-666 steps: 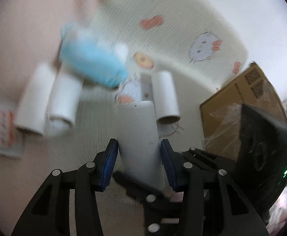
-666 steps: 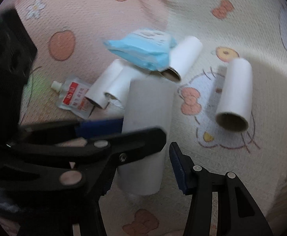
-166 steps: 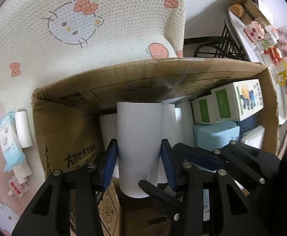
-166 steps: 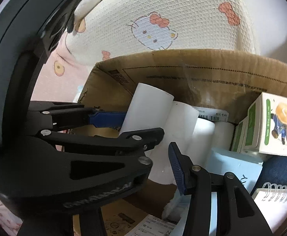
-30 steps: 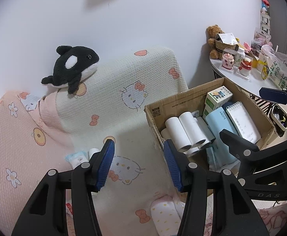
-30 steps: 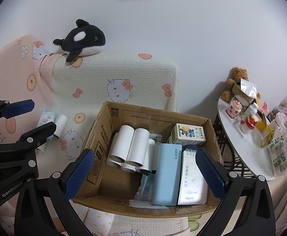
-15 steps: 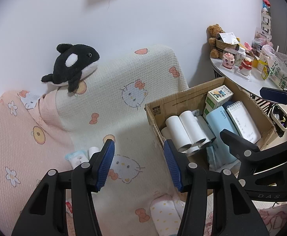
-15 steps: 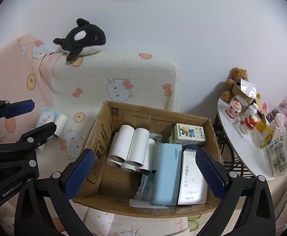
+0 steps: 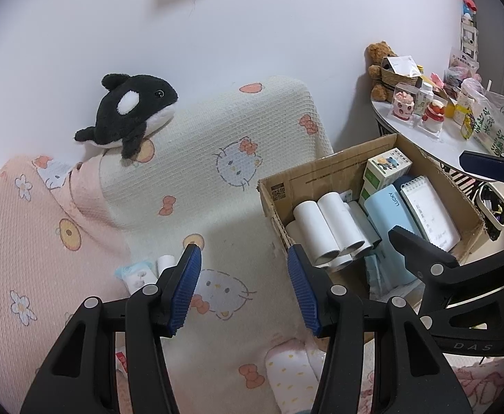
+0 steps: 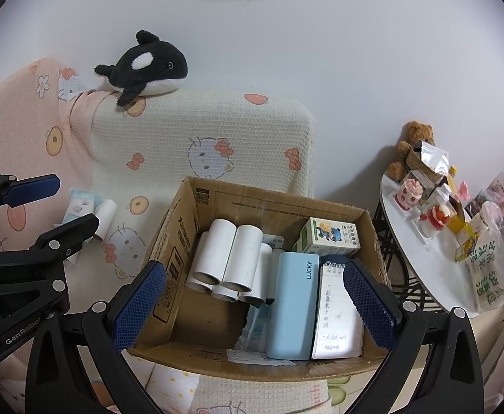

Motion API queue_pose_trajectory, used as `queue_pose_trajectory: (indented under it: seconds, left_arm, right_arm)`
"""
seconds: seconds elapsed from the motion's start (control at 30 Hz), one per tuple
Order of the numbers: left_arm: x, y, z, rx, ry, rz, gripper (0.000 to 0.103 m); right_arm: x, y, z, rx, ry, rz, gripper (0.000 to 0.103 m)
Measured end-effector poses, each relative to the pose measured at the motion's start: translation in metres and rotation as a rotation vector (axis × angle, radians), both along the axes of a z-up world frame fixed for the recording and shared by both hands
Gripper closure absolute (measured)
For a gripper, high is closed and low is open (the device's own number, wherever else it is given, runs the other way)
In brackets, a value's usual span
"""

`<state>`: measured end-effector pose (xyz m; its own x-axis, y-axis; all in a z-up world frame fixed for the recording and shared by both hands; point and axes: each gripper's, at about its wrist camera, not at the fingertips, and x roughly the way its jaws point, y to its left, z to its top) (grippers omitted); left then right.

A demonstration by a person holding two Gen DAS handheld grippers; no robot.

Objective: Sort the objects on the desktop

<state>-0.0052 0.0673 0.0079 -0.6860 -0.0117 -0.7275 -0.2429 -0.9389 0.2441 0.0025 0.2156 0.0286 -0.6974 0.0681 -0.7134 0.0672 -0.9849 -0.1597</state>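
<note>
Here, a tissue pack [image 10: 79, 205] and one roll [image 10: 105, 217] lie left on the blanket [image 10: 217, 131], the left gripper [image 9: 243, 289] hangs released and empty, and the right gripper [image 10: 252, 305], fingers spread, hangs over the box [image 10: 179, 238] holding stacked rolls [image 10: 229, 258].

Both views were evenly lit, soft indoor light, no glare. The plain white wall [image 10: 320, 34] showed a faint grey shadow patch near the top edge. The open brown cardboard box [image 10: 272, 203] cast a soft shadow inside. Focus was sharp, no motion blur. Heavy fisheye bending and black vignette at corners.
</note>
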Motion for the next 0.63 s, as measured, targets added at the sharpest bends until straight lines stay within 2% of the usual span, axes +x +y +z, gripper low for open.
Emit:
queue_pose_trajectory:
  seconds: [0.63]
  left_arm:
    - [0.0013,0.0018,-0.0002,-0.013,0.005,0.003,0.047]
  right_arm:
    - [-0.0007,-0.0019,-0.0005,-0.001,-0.001,0.0,0.001]
